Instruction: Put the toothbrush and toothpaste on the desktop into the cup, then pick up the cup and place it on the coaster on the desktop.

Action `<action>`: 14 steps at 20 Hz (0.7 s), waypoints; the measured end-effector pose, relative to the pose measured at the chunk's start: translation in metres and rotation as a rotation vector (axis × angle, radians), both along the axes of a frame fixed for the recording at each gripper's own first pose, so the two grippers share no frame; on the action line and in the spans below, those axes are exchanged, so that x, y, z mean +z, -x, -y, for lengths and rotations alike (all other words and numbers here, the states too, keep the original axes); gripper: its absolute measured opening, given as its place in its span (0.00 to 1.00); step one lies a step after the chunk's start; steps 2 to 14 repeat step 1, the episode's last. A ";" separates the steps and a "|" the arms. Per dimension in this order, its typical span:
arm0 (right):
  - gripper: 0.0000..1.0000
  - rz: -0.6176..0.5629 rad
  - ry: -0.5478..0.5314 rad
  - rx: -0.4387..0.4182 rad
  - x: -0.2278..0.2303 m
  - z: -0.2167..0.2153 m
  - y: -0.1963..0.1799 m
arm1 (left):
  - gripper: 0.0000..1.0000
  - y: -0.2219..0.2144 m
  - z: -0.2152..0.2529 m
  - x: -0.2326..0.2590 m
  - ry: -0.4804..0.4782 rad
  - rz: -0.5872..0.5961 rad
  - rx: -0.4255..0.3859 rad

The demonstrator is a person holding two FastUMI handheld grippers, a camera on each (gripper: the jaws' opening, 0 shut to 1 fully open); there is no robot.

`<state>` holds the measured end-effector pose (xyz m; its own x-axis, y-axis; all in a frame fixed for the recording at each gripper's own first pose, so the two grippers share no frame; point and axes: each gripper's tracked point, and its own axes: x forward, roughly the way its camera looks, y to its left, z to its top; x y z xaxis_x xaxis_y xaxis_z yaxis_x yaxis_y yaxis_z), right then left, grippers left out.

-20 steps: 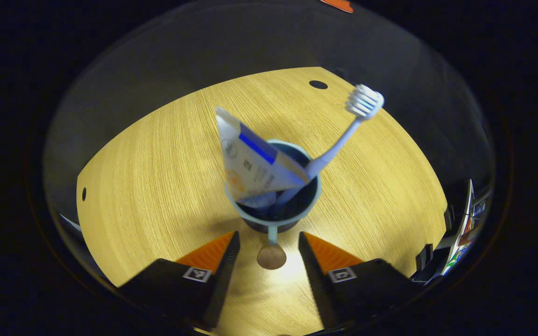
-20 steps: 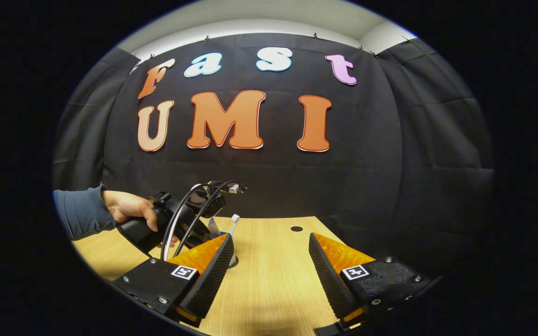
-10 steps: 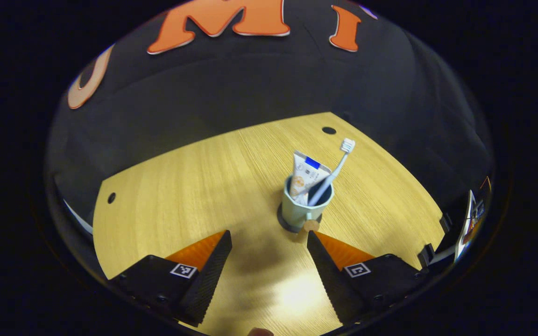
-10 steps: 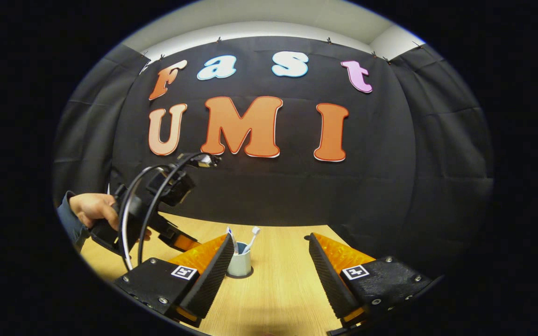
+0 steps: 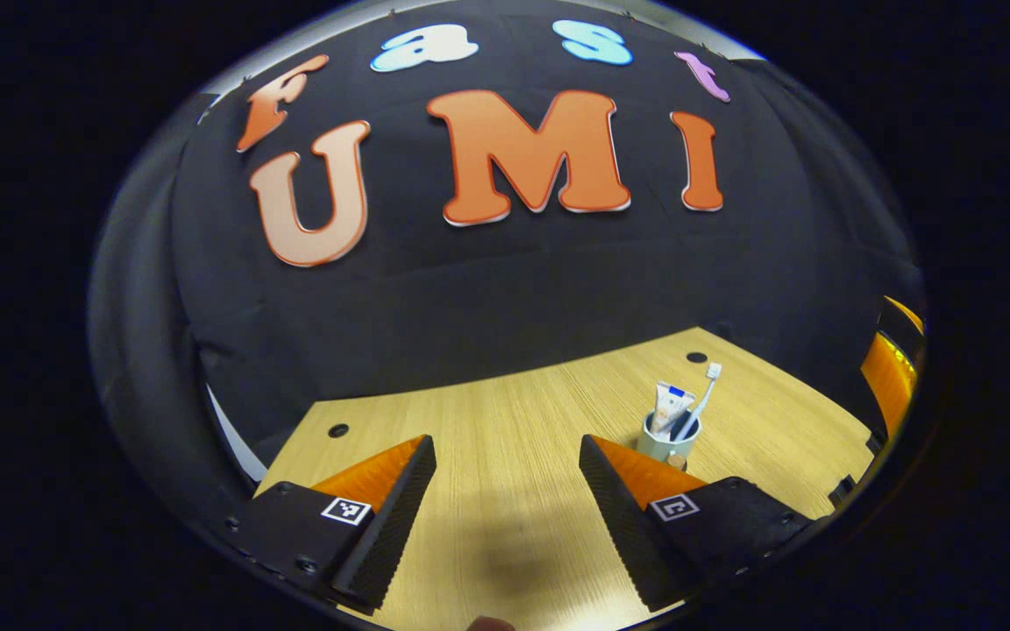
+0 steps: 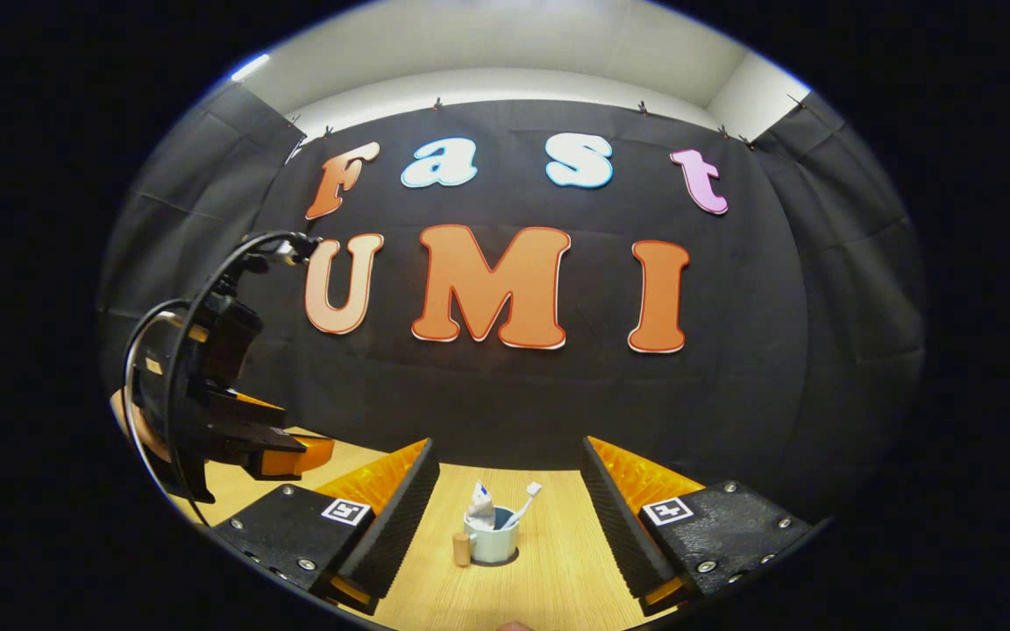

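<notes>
In the left gripper view your left tool (image 5: pixel 505 486) is wide open with nothing in it, and the cup (image 5: pixel 665 443) stands off to the right on the counter (image 5: pixel 505 412), toothpaste (image 5: pixel 671 406) and toothbrush (image 5: pixel 705 393) inside. In the right gripper view your right tool (image 6: pixel 505 508) is spread open and empty too, cup (image 6: pixel 493 543) on the dark coaster (image 6: pixel 514 557) between its fingers, farther off.

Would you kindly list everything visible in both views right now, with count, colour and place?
cup: one, pale blue-grey, upright on the coaster, its handle ending in a wooden knob.
coaster: one, dark, under the cup on the desktop.
toothpaste: one, white tube, standing in the cup.
toothbrush: one, white, leaning in the cup, bristles up.
desktop: one, light wood, with round dark holes.
left gripper: fingers apart, holding nothing, cup ahead to its right.
right gripper: fingers apart, holding nothing, cup ahead between them.
</notes>
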<state>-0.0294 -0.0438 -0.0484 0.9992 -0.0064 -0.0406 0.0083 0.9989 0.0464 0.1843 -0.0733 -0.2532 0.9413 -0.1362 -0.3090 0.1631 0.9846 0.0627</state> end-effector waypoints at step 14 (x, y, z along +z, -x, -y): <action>0.97 0.022 0.002 0.002 0.006 -0.006 -0.001 | 0.99 -0.002 -0.002 0.003 0.010 0.053 0.021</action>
